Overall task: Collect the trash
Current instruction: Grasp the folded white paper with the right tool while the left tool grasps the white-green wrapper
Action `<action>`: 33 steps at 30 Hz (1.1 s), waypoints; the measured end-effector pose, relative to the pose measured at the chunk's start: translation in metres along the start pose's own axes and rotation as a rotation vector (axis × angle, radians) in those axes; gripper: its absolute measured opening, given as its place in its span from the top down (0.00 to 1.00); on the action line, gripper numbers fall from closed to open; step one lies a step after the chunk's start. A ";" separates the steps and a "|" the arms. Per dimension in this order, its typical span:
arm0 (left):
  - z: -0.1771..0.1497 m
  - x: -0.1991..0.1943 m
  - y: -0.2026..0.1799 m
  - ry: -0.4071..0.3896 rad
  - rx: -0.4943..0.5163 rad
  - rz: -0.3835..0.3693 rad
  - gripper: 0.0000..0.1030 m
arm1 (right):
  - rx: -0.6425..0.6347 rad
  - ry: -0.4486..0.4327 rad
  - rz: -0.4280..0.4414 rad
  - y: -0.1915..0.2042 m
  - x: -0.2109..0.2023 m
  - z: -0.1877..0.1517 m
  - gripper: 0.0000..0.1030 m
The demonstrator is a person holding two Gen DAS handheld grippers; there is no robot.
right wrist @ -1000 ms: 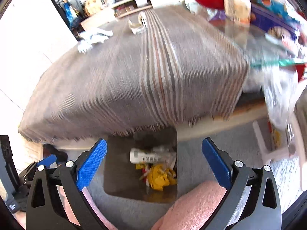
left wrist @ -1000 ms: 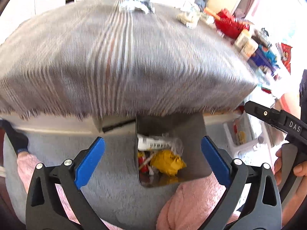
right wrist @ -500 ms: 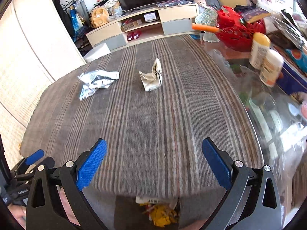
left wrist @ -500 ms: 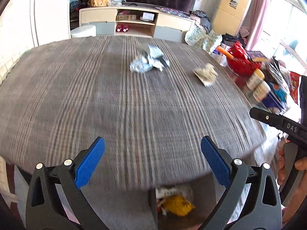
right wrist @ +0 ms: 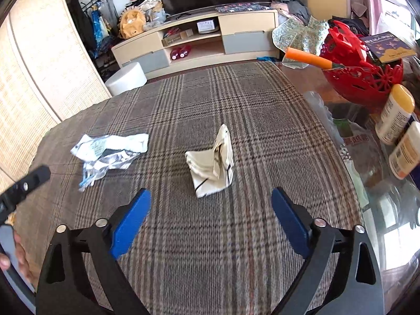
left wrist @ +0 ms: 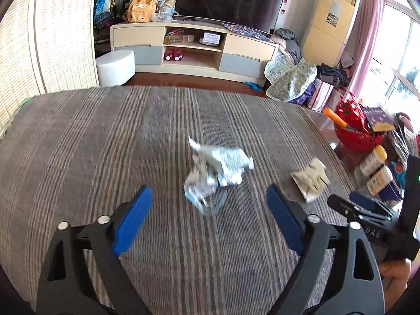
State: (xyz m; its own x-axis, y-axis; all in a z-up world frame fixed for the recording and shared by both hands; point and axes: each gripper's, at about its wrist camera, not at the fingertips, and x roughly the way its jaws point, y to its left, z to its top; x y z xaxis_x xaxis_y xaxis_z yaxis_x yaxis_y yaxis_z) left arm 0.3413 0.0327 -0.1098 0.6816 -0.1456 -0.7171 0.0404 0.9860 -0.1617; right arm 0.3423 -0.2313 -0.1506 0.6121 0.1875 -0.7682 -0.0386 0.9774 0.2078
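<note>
A: Left claw (left wrist: 208, 216)?

B: Wide apart, blue pads (left wrist: 132, 221) either side, jaws closing a little right now. Nothing between them, nothing held. It hangs above the plaid cloth (left wrist: 105, 144) on the surface.

A: Trash for it?

B: Crumpled silver-and-white wrapper (left wrist: 218, 168), lying on the cloth straight ahead of that claw, past the pad tips, not touching them. Blurred in the left view, clearer in the right view (right wrist: 110, 152), where it sits off to the left.

A: Right claw (right wrist: 210, 221)?

B: Same story. Spread wide, jaws closing slightly, empty. Blue pads (right wrist: 131, 223) clear of everything.

A: And its piece?

B: Folded cream paper wad (right wrist: 212, 162), standing up a bit on the cloth, just ahead of the right claw and roughly centred between the pads, still apart from them. In the left view it shows to the right of the wrapper (left wrist: 311, 179). The two bits of trash are near each other but not touching.

A: Anything else on the surface?

B: Right of the cloth the top is bare glass (right wrist: 367, 183). Red openwork basket (right wrist: 365, 73) with an orange handle (right wrist: 307, 57) sticking out, two pale bottles with yellow caps (right wrist: 396, 115) lying beside it, a clear plastic bag (right wrist: 330, 120) at the cloth's edge.

A: The person?

B: Only fingers (right wrist: 15, 257) at the lower left of the right view, on the left claw's grip. Background is a TV stand (left wrist: 194, 50) and a white round stool (left wrist: 115, 65).
</note>
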 end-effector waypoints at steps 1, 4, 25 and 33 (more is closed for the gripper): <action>0.009 0.008 0.002 0.006 -0.002 0.006 0.26 | 0.003 0.003 -0.004 -0.002 0.004 0.003 0.16; 0.023 0.027 0.006 0.031 -0.014 -0.003 0.27 | 0.015 0.018 -0.002 -0.007 0.018 0.012 0.16; 0.014 0.075 -0.022 0.166 0.106 -0.069 1.00 | -0.084 0.072 0.047 0.005 0.046 0.005 0.76; -0.019 0.051 -0.036 0.199 0.160 -0.063 1.00 | -0.100 0.082 0.054 0.004 0.023 -0.019 0.76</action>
State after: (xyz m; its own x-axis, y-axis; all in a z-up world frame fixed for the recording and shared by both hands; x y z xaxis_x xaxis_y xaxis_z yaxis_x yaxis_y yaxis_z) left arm 0.3607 -0.0115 -0.1539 0.5172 -0.2051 -0.8309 0.2041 0.9724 -0.1129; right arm 0.3412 -0.2213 -0.1790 0.5404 0.2434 -0.8054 -0.1510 0.9698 0.1918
